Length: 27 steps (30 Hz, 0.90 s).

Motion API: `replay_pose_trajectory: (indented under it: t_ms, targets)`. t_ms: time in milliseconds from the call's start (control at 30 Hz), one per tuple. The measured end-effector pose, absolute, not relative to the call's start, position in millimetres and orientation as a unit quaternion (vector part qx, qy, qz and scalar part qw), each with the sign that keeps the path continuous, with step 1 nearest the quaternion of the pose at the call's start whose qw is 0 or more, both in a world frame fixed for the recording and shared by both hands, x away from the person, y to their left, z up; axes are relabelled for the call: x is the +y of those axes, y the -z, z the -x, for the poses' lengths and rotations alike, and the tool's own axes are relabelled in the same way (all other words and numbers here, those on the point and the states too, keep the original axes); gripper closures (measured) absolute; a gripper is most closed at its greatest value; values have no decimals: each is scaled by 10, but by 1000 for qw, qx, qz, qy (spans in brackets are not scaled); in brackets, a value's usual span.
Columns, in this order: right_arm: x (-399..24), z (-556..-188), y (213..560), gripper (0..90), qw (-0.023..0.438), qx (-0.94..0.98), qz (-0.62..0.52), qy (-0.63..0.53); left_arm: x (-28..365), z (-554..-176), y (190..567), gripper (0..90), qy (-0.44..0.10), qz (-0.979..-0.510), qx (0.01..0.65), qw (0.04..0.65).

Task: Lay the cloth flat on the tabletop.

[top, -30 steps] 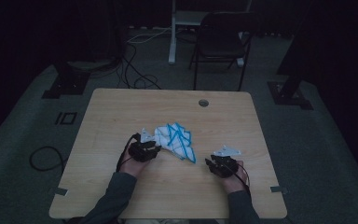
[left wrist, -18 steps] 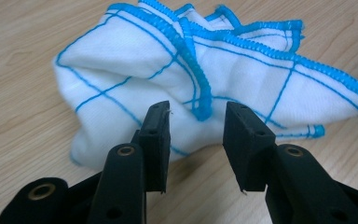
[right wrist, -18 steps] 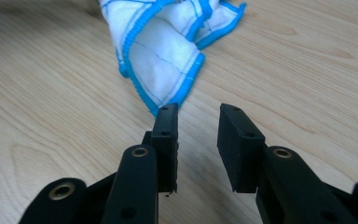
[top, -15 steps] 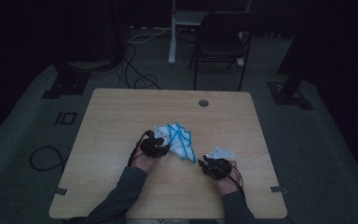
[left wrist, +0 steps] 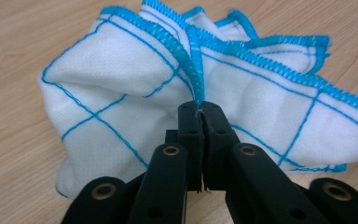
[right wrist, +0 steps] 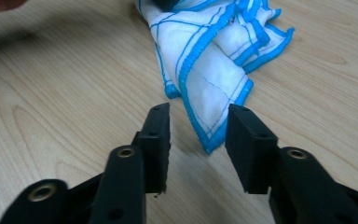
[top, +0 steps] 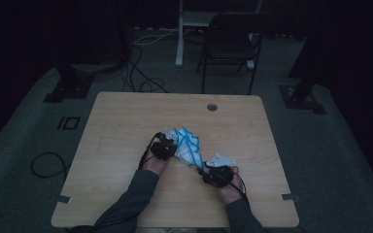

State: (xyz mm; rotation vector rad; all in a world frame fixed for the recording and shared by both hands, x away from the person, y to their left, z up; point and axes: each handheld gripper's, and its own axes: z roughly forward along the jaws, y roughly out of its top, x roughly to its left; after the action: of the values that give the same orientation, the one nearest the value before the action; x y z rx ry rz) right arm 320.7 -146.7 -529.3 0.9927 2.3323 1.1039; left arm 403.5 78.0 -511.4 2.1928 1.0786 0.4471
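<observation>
- Left claw (left wrist: 200,112) has just snapped shut, pinching the blue hem of the white cloth (left wrist: 135,93), which fills the upper frame.
- Right claw (right wrist: 198,128) stands apart, jaws just widening; the cloth's corner lies on the tabletop (right wrist: 51,107) just ahead between the tips, untouched.

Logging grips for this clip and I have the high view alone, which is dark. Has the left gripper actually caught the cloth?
Observer: Yes. In the left gripper view the left gripper has just closed on a blue-stitched hem of the cloth.
Operator: And the right one?
Observer: The right gripper stands open; the cloth's near corner points into the gap, unpinched.
Operator: Is that corner lifted?
Observer: It seems to lie on the table.
</observation>
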Motion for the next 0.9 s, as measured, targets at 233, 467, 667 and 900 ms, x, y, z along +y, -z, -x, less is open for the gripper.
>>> replay_pose_trajectory:
  t_ms: [233, 467, 667, 900]
  targets:
    - [-1389, -3222, 5337, 884, 185, 845, -338, -371, 894, -3968, 4927, 894, -186, -822, 409, 349]
    - [-1448, -3180, 5294, 900, 191, 841, -337, -377, 1197, -3887, 4778, 896, -197, -801, 431, 366]
    - [-1519, -3134, 5253, 900, 198, 837, -341, -381, 1529, -3816, 4735, 895, -198, -786, 455, 368]
    - [-1423, -3173, 5301, 605, 188, 841, -336, -381, 1748, -3790, 4807, 894, -193, -779, 476, 359]
